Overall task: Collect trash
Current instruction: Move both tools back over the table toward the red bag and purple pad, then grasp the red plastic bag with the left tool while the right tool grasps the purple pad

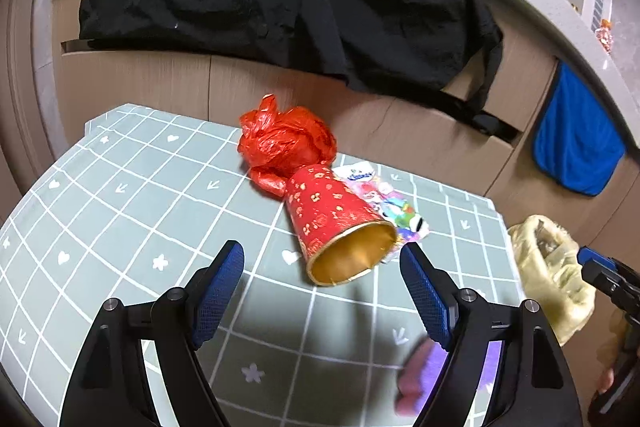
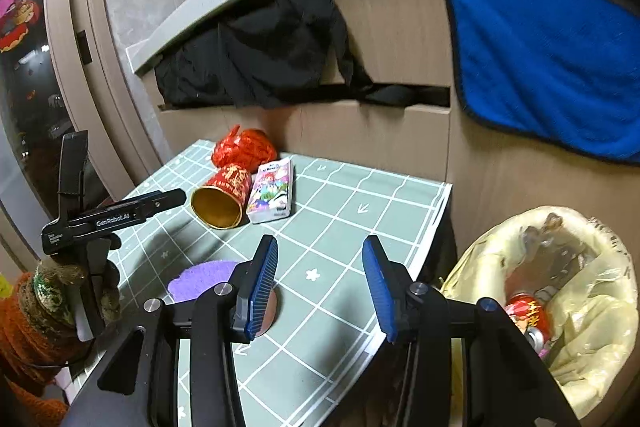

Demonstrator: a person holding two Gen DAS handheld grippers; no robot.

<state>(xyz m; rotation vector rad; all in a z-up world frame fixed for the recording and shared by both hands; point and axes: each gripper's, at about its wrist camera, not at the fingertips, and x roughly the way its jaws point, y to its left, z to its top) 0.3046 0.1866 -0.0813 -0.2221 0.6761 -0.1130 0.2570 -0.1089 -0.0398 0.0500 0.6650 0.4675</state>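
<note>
Left tongs (image 1: 322, 259) wide, empty, near the mouth of red paper cup (image 1: 340, 227) lying on its side on the table (image 1: 120, 187). Right tongs (image 2: 320, 255) wide, empty. Risk: cup rolls or crushes when pinched; bin (image 2: 600, 327) well apart.

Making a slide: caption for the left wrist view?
Open left claw faces a tipped red paper cup on the grid tablecloth.
</note>
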